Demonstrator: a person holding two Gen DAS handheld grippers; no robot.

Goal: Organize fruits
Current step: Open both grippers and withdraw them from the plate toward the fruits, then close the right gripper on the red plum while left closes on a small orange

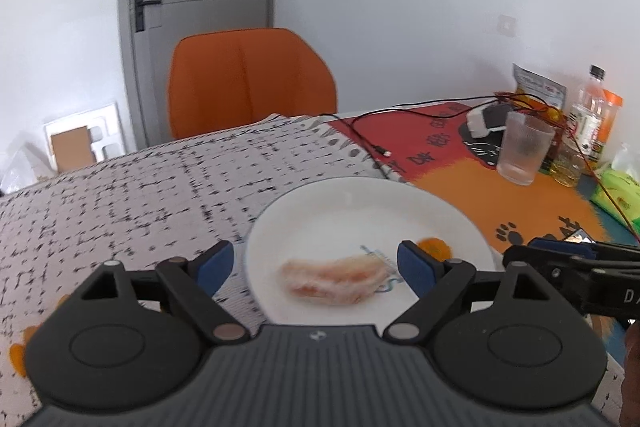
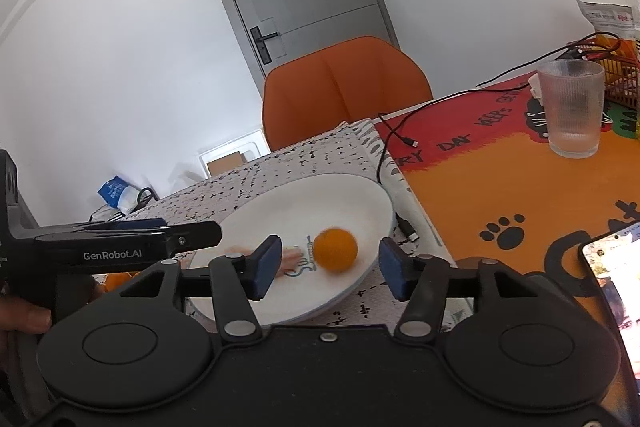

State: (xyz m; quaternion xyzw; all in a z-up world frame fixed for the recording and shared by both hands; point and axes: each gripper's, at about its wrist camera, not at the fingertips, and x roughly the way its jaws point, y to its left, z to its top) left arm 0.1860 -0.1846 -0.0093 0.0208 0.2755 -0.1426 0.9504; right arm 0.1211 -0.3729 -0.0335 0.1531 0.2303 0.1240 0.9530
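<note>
A white plate (image 1: 332, 203) lies on the speckled cloth; it also shows in the right wrist view (image 2: 320, 195). A pale pink-orange fruit piece (image 1: 334, 279) lies on it, partly seen in the right wrist view (image 2: 290, 257). A small orange (image 2: 335, 249) sits on the plate, blurred, and peeks out behind a fingertip in the left wrist view (image 1: 434, 247). My left gripper (image 1: 316, 263) is open and empty over the plate's near side. My right gripper (image 2: 326, 273) is open, with the orange just ahead between its fingers. More orange fruit (image 2: 118, 279) lies left, mostly hidden.
A ribbed glass (image 1: 522, 149) stands on the orange and red mat (image 1: 460, 183), with bottles (image 1: 586, 119), a bag and a red basket behind it. A black cable (image 2: 390, 143) runs past the plate. A phone (image 2: 616, 267) lies at right. An orange chair (image 1: 248, 83) stands behind the table.
</note>
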